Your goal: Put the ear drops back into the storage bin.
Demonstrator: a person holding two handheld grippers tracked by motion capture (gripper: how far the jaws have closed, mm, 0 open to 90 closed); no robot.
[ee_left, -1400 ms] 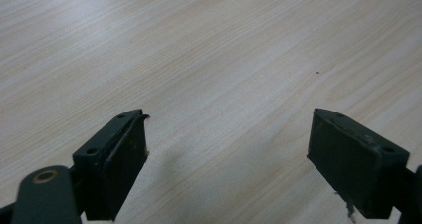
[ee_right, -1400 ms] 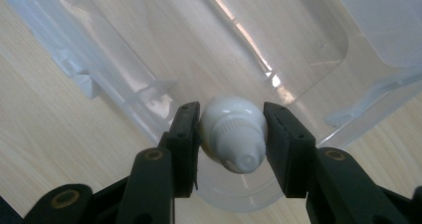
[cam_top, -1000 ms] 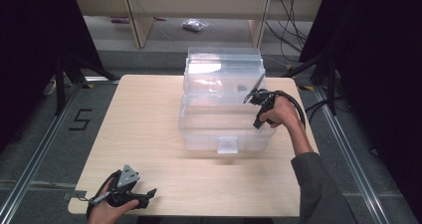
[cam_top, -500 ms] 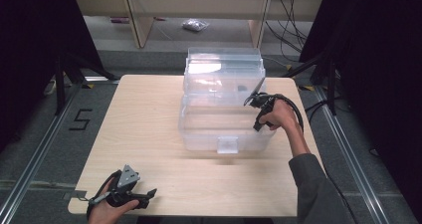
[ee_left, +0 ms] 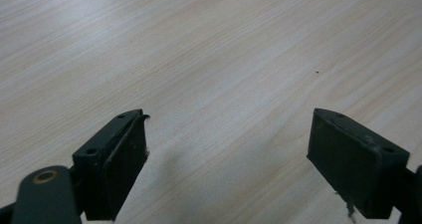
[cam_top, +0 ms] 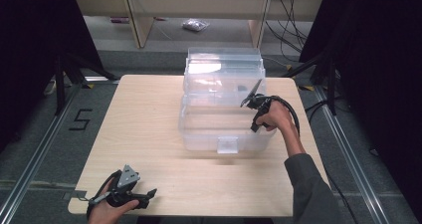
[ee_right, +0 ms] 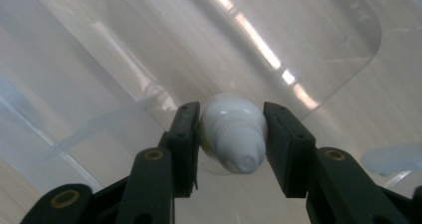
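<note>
A clear plastic box (cam_top: pixel 226 112) sits mid-frame on the table (cam_top: pixel 149 129). Over its right rim, the right gripper (ee_right: pixel 233 134) clamps a small white bottle (ee_right: pixel 233 134); a slack grip could drop it outside. At lower left, the left gripper (ee_left: pixel 229 154) rests with jaws apart.

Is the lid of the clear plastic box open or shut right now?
Open. The lid stands raised behind the clear box, and the right gripper reaches over the box's open top, its jaws clamped on a small white bottle.
</note>
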